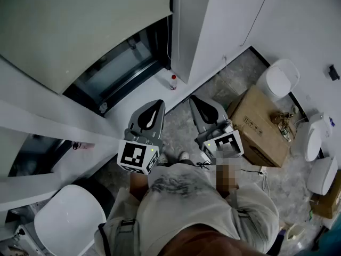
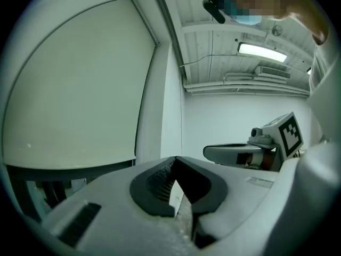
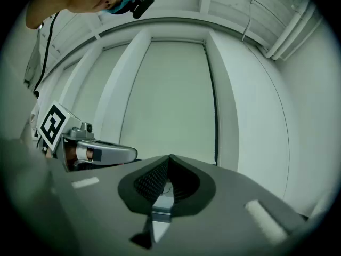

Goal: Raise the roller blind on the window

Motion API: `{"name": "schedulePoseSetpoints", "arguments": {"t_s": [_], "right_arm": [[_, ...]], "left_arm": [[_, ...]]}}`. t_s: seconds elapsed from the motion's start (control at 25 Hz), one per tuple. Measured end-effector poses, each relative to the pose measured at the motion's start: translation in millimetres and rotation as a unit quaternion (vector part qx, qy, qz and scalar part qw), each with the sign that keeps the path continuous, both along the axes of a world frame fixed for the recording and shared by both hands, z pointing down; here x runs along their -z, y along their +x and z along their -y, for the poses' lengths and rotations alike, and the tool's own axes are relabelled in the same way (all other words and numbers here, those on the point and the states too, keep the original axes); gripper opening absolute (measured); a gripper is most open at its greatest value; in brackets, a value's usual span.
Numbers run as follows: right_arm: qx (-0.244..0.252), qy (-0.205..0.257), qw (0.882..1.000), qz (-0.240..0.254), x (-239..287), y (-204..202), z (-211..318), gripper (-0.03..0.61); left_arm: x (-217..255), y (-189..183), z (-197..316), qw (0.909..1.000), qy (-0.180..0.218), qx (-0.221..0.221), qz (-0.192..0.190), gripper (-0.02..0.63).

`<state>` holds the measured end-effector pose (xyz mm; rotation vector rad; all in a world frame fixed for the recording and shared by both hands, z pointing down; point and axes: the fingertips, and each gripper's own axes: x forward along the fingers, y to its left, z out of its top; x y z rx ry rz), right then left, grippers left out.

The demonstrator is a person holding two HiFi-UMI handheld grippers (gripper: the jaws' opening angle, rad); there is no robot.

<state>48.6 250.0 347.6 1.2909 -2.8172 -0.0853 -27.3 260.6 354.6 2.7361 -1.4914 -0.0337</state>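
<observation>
Both tongs are pressed together with nothing between them: the left tongs point(image 1: 159, 105) and the right tongs point(image 1: 194, 99) hang side by side, close in front of the person's chest, tips pointing toward the window, touching nothing. The roller blind point(image 1: 64, 31) is the broad pale sheet at upper left of the head view; it covers most of the window, with only a strip of dark glass point(image 1: 120, 71) showing under its bottom edge, so the raising looks not yet begun. A thin cord point(image 1: 169, 28) hangs just beside the blind's right edge, above a small bottle point(image 1: 172, 81) on the sill. To do this step well, I judge that one pair of tongs should spread, reach to that cord and pinch it squarely, then draw down in long, even strokes, pausing whenever the cloth runs crooked. Whether that line is the blind's looped pull chain or only a stray wire is too fine to tell, and its upper end and the roller are cut off by the frame. Neither gripper view shows the cord at all, and the blind's left edge is out of view.
</observation>
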Motion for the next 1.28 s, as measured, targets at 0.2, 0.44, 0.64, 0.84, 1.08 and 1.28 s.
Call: {"name": "schedulePoseSetpoints", "arguments": {"t_s": [0.2,0.44,0.64,0.84,1.08,1.28], "right_arm": [[0.002,-0.002,1.0,0.003,-2.6,9.4,5.9,0.006],[0.004,-0.007,0.999,0.035,-0.8,28.9,14.9,0.008],[0.011,-0.013,0.999,0.032,-4.8,45.6,20.9,0.008],[0.019,-0.008,0.999,0.032,-0.9,52.9,22.7,0.008],[0.026,0.018,0.999,0.041,5.7,44.2,37.7,0.008],[0.016,0.032,0.999,0.041,6.7,37.4,64.0,0.008]], "left_arm": [[1.4,6.5,4.7,1.0,0.003,0.009,-0.003,0.003],[10.3,19.2,6.9,0.9992,0.027,0.027,-0.011,0.003],[4.8,31.9,12.8,0.9983,0.008,0.051,-0.026,0.005],[7.8,44.3,12.6,0.9982,0.012,0.058,0.004,0.005],[4.4,40.2,32.6,0.9978,0.019,0.061,0.019,0.005],[1.6,35.3,60.5,0.9983,0.024,0.049,0.02,0.005]]}}
